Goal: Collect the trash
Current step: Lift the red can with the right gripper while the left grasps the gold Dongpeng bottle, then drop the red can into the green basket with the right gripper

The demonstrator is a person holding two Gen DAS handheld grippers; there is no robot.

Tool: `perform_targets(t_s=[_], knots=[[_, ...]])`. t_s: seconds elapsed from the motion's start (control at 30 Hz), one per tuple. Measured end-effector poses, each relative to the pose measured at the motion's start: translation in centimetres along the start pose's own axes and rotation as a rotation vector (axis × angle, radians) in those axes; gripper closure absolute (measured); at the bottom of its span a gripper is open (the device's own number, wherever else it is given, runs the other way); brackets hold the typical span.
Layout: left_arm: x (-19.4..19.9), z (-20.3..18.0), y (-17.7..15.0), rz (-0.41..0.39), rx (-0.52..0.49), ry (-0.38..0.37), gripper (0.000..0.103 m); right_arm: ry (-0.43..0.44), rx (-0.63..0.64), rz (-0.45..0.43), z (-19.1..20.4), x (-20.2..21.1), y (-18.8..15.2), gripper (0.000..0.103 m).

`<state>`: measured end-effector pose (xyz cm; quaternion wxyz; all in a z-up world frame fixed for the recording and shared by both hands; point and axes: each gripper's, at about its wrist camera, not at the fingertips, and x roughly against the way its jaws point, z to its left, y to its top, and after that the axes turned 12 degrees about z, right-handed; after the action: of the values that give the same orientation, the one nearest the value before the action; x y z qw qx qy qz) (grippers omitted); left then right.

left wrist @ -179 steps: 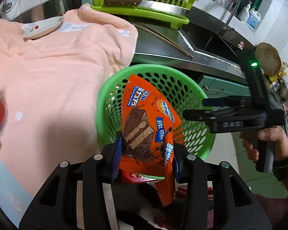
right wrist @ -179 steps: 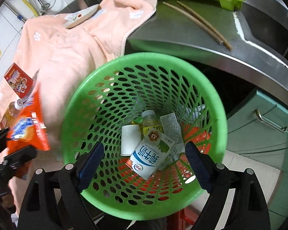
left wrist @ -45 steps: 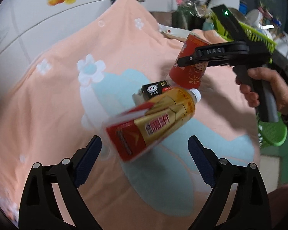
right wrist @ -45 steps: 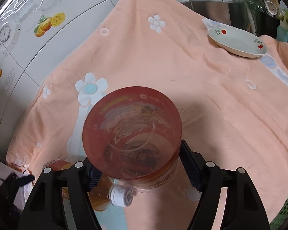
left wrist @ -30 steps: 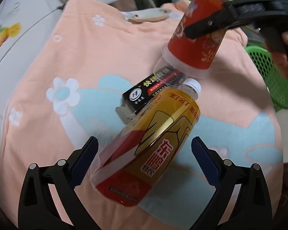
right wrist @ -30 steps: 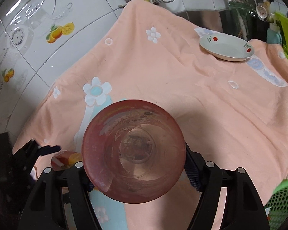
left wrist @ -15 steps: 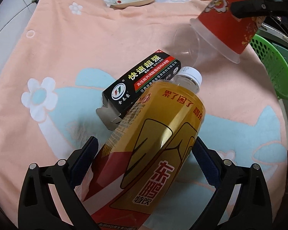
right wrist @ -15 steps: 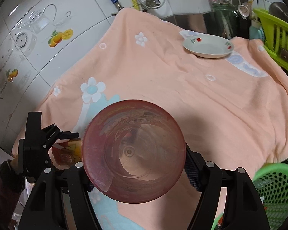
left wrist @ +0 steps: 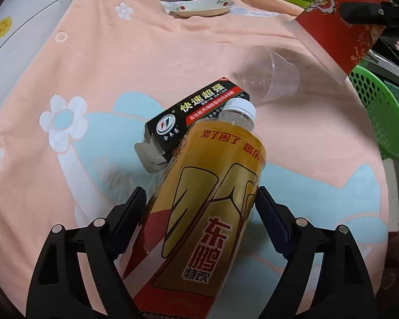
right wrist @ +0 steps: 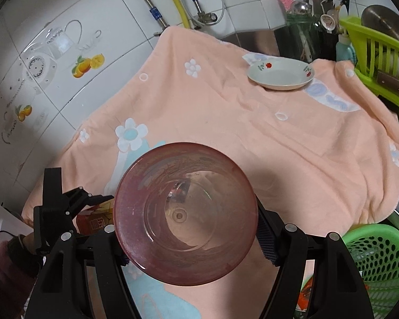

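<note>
Left wrist view: my left gripper (left wrist: 199, 212) angles steeply down over the peach towel (left wrist: 173, 53), its jaws just closed in, both pads now against the flanks of the yellow drink bottle (left wrist: 212, 199), which lies on its side, white cap against the black carton (left wrist: 194, 117). A clear plastic cup (left wrist: 271, 79) lies tipped beyond. My right gripper (right wrist: 188, 228), held higher and pointing less steeply, is clamped on the red-printed cup (right wrist: 185, 212), its clear mouth toward the lens, with the green basket (right wrist: 380, 255) low at the right.
</note>
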<state>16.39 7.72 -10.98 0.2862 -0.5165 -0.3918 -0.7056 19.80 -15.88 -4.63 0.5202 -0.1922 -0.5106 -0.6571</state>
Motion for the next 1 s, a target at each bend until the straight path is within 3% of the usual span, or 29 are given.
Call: perform_targets(t_s=[0.3, 0.47, 1.0], knots=[[1.5, -0.9, -0.9, -0.041, 0.091, -0.036, 0.023, -0.022, -0.015, -0.011, -1.0, 2.2, -2.3, 0.034], [3.1, -3.0, -0.9, -0.085, 0.111, -0.094, 0.024, -0.051, -0.048, -0.009, -2.6, 3.4, -4.5, 0.034], [5.8, -15.4, 3.5, -0.189, -0.03, -0.277, 0.024, -0.231, -0.282, 0.046, -13.7, 8.3, -13.3, 0.034]])
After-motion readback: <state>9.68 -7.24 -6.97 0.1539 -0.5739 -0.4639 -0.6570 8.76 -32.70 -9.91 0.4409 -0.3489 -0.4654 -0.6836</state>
